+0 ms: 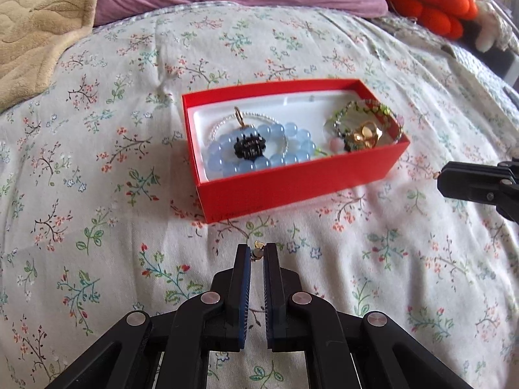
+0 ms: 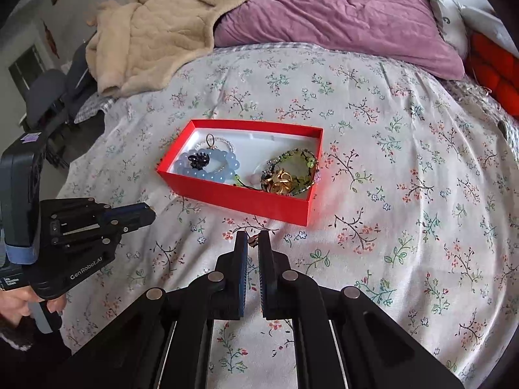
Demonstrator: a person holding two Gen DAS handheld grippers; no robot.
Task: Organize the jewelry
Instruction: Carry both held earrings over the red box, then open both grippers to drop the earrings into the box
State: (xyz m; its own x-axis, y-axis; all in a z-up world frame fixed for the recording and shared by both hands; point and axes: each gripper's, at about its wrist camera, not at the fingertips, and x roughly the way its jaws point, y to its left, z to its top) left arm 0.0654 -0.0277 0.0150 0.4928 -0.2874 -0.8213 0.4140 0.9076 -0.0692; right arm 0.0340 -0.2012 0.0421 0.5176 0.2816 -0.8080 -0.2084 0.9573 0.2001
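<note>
Ahead of both my grippers, past the fingertips, the floral bedspread [image 1: 97, 162] spreads out soft and puffy, and on it sits the open red box [image 1: 292, 181]. Inside it, toward my left gripper's far left, lies a blue bead bracelet [image 1: 259, 159] with a black beaded charm [image 1: 249, 146] on top; toward the right end a green beaded strand [image 1: 366, 113] coils around some gold pieces [image 1: 366, 136].

My left gripper [image 1: 258, 254] is pinched narrow on a small earring [image 1: 258, 249], a yellowish bit showing just above the tips. My right gripper [image 2: 253, 241] is likewise nearly closed on a tiny dark-and-gold piece [image 2: 252, 242]; what it is I cannot tell.

Both pieces look feather-light, hard and slippery, likely delicate at any hook or post. I'd judge the bead or body the safest place to grip, with gentle pressure.
</note>
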